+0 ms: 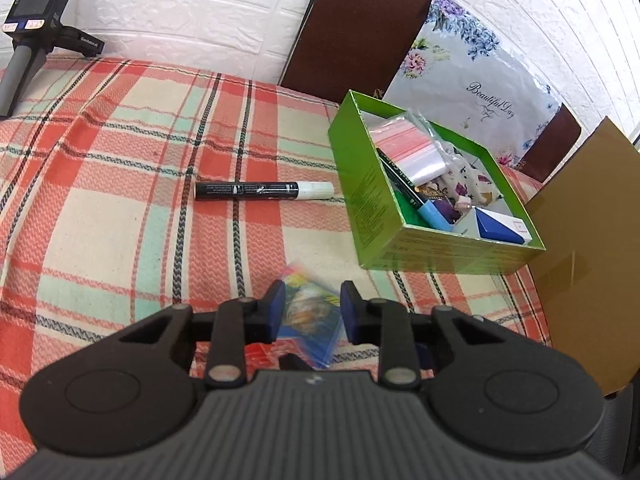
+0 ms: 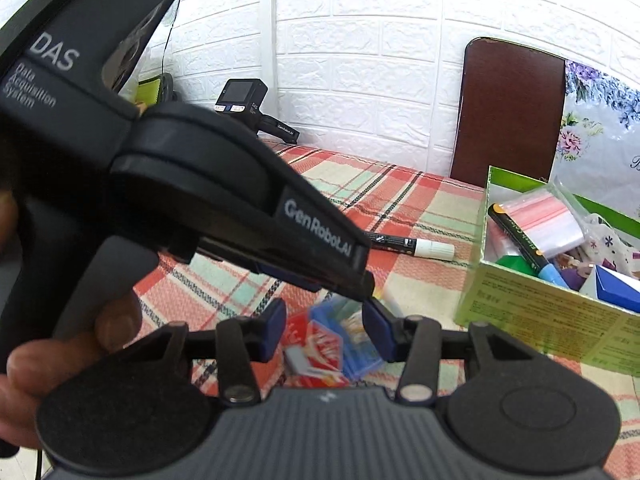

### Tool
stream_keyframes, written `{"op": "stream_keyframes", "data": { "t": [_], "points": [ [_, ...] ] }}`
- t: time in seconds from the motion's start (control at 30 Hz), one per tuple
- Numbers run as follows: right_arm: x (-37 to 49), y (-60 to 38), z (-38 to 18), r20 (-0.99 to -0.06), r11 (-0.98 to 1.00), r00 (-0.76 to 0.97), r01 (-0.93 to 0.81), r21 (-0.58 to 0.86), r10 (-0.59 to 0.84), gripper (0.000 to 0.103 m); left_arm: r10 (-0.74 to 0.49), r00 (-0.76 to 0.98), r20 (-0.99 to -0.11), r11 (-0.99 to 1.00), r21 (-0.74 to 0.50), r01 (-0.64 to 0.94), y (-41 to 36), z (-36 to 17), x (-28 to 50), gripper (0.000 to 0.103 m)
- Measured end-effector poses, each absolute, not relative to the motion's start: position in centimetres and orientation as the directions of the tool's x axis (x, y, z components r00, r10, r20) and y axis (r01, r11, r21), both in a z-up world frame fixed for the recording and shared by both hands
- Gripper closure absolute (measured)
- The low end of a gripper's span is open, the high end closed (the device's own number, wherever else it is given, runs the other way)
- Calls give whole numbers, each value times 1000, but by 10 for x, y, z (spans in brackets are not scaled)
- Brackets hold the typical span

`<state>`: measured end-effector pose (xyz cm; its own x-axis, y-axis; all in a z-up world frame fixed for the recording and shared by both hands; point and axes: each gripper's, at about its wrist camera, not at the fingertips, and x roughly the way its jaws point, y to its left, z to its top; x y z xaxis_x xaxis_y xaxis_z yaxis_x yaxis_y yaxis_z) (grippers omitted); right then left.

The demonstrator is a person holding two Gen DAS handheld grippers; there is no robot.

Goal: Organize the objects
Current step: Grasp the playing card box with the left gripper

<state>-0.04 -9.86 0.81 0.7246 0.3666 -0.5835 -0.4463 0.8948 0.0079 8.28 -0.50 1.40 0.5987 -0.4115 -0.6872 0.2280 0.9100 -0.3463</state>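
Note:
In the left wrist view, my left gripper [image 1: 314, 308] has its blue pads against the sides of a small clear zip bag [image 1: 312, 312] of colourful bits, and is shut on it. From the right wrist view, the left gripper [image 2: 368, 284] comes in from the left, its tip over the same bag [image 2: 354, 322]. My right gripper [image 2: 326, 330] stands open just below, with a red packet [image 2: 320, 344] and the bag between its wide pads. A black marker with a white cap [image 1: 264, 191] lies on the plaid cloth. The green box [image 1: 360, 184] to the right holds bags, a pen and small cartons.
A spare gripper device [image 1: 36, 28] lies at the back left against the white brick wall. A brown headboard [image 1: 356, 28] and a floral bag [image 1: 472, 68] stand behind the box. Brown cardboard [image 1: 580, 240] borders the right edge. A hand [image 2: 24, 368] holds the left gripper's handle.

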Motion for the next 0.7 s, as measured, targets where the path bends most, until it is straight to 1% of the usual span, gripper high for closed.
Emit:
{"op": "stream_keyframes", "data": {
  "t": [0.03,0.1,0.13,0.17,0.2,0.27,0.33,0.4,0.47,0.5,0.63,0.67,0.7],
  "points": [
    [-1,-100,7,-582,896,727,-444,6,364,59,-404,604,-687,913,-341,222,-4,14,83,69],
    [-2,-107,5,-577,899,732,-437,11,363,56,-389,611,-689,919,-338,204,3,13,84,67],
    [-3,-112,3,-576,901,732,-433,17,363,50,-385,612,-691,920,-342,193,7,12,86,65],
    [-3,-117,0,-578,904,733,-427,20,359,44,-380,612,-693,921,-345,181,11,11,87,61],
    [-3,-122,-4,-585,907,730,-420,25,354,41,-375,610,-698,923,-347,170,15,8,89,59],
    [0,-130,-12,-603,913,716,-405,51,352,33,-369,600,-710,924,-353,150,21,3,94,48],
    [4,-133,-18,-616,914,704,-400,67,354,30,-369,591,-717,923,-357,143,24,-2,96,44],
    [4,-130,-22,-620,906,695,-419,60,363,25,-365,585,-724,925,-350,144,24,-6,99,43],
    [5,-125,-25,-623,894,686,-445,50,376,21,-372,572,-731,924,-351,153,23,-10,102,34],
    [4,-122,-28,-629,888,676,-458,49,383,20,-381,564,-732,921,-353,163,23,-13,103,32],
    [13,-111,-42,-673,878,638,-476,37,374,18,-413,521,-747,911,-355,213,13,-26,107,31],
    [15,-109,-45,-674,878,641,-478,23,367,14,-419,509,-752,908,-356,222,10,-30,108,32],
    [16,-107,-46,-665,876,652,-483,7,364,13,-417,518,-747,909,-343,237,7,-31,107,32]
  ]
}}
